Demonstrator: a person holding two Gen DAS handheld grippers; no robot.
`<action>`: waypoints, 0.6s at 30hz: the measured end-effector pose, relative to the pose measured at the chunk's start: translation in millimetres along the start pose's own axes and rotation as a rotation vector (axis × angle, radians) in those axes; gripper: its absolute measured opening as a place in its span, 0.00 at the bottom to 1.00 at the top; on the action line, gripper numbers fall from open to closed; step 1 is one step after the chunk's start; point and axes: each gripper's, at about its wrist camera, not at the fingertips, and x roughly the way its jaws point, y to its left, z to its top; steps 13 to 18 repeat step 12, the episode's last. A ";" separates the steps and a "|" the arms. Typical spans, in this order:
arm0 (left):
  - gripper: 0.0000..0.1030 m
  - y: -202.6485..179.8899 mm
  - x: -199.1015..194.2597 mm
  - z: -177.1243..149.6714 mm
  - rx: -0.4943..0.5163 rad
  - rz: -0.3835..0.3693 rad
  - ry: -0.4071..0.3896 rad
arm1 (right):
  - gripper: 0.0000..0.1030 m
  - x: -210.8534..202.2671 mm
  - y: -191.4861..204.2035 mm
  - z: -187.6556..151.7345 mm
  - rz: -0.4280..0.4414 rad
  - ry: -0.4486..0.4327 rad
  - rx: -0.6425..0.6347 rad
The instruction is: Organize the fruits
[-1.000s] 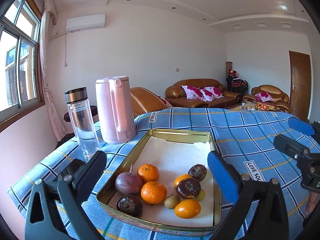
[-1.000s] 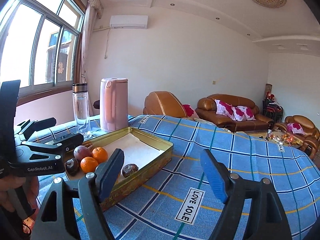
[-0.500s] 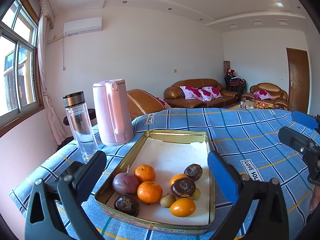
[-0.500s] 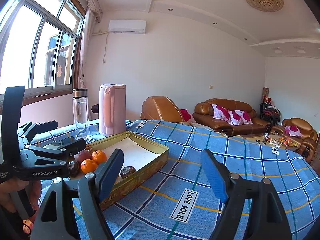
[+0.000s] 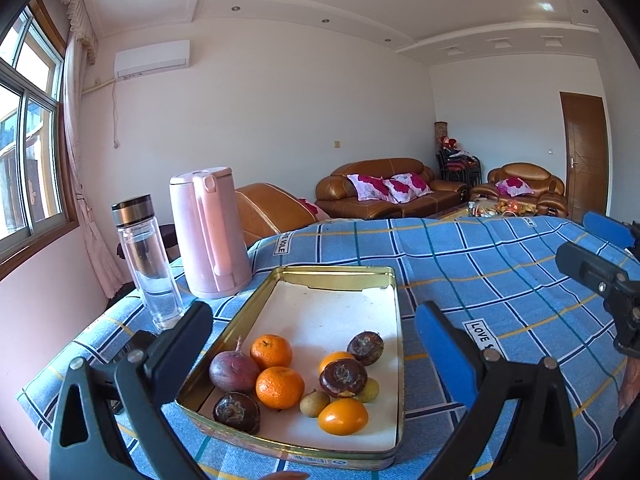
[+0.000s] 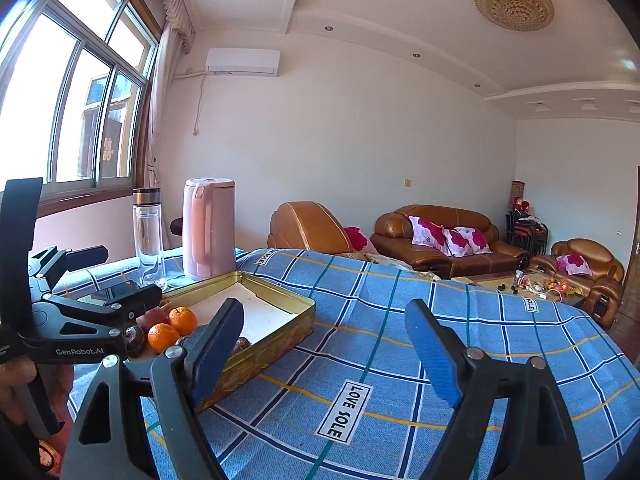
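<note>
1. Hovering over the fruit [image 5: 298, 380] in the near end of the gold tin [image 5: 394, 312], the left gripper [image 5: 312, 344] has its fingers wide, empty.
2. Right gripper [image 6: 324, 344] over the blue checked table [image 6: 460, 320], fingers just been opening, nothing between them.
3. Pink kettle [image 5: 208, 232] and bottle [image 5: 146, 264] stand beyond the tin, near the table's edge.

White walls, sunlit window [image 6: 76, 112] (left side), brown leather sofa [image 5: 384, 190], wooden door [image 5: 586, 156]

Kettle [image 5: 208, 232], bottle [image 5: 146, 264] beside tray [image 5: 394, 304]
</note>
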 end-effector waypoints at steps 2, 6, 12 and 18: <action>1.00 -2.3 -0.1 -0.3 0.000 -0.005 0.000 | 0.84 -1.4 -3.1 -0.8 -0.006 -0.004 0.006; 1.00 -5.9 0.9 -1.3 0.014 -0.006 0.002 | 0.84 -2.3 -8.6 -2.3 -0.013 -0.003 0.015; 1.00 -12.0 1.8 -2.4 0.032 -0.015 0.009 | 0.84 -3.6 -15.1 -4.7 -0.024 0.000 0.025; 1.00 -12.0 1.8 -2.4 0.032 -0.015 0.009 | 0.84 -3.6 -15.1 -4.7 -0.024 0.000 0.025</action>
